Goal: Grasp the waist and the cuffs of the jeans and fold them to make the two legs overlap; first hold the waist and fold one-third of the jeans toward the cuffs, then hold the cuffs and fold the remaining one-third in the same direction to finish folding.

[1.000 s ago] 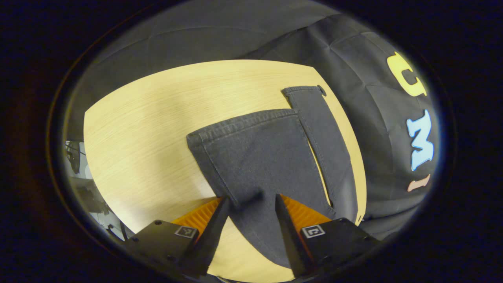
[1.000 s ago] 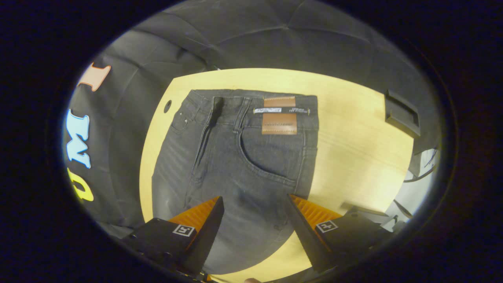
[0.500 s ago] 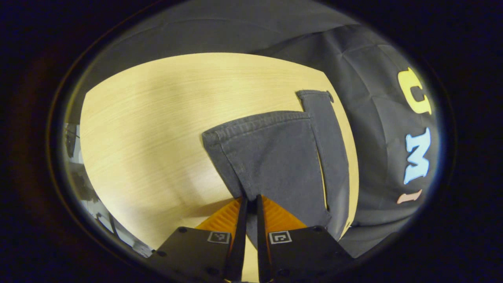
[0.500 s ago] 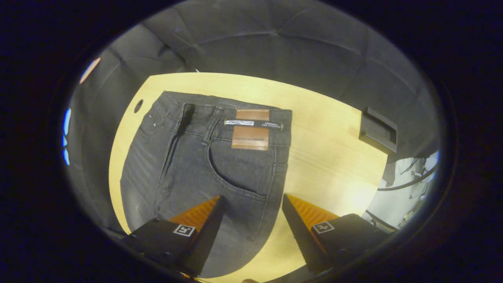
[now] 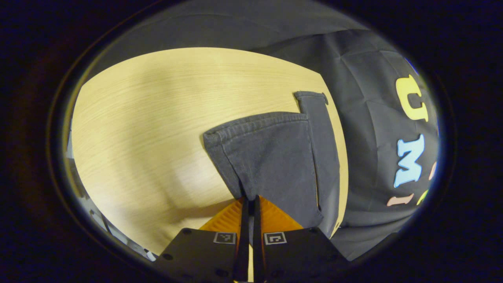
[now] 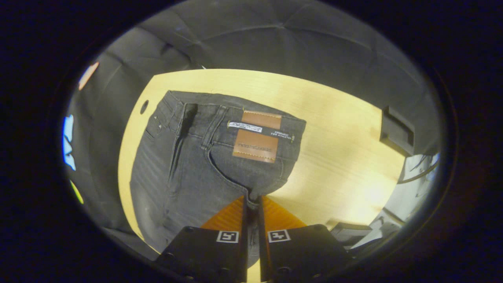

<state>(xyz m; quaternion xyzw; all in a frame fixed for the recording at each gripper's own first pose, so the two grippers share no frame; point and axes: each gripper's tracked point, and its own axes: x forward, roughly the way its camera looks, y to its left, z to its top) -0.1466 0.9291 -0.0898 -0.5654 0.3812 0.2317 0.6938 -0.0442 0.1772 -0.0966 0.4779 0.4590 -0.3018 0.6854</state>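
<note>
**Both grippers pinch the near edge of the jeans**

The jeans lie flat on the pale wooden worktop, long axis running side to side between the two hands. The left gripper has its fingers closed on the near leg's edge short of the cuffs. The right gripper has its fingers closed on the near side seam just below the waist. The far leg lies beyond, by the worktop's far edge, so the lengthwise fold looks ready to carry the near leg away over it. Dark cloth walls surround the booth; a black box sits off to the side.
</note>
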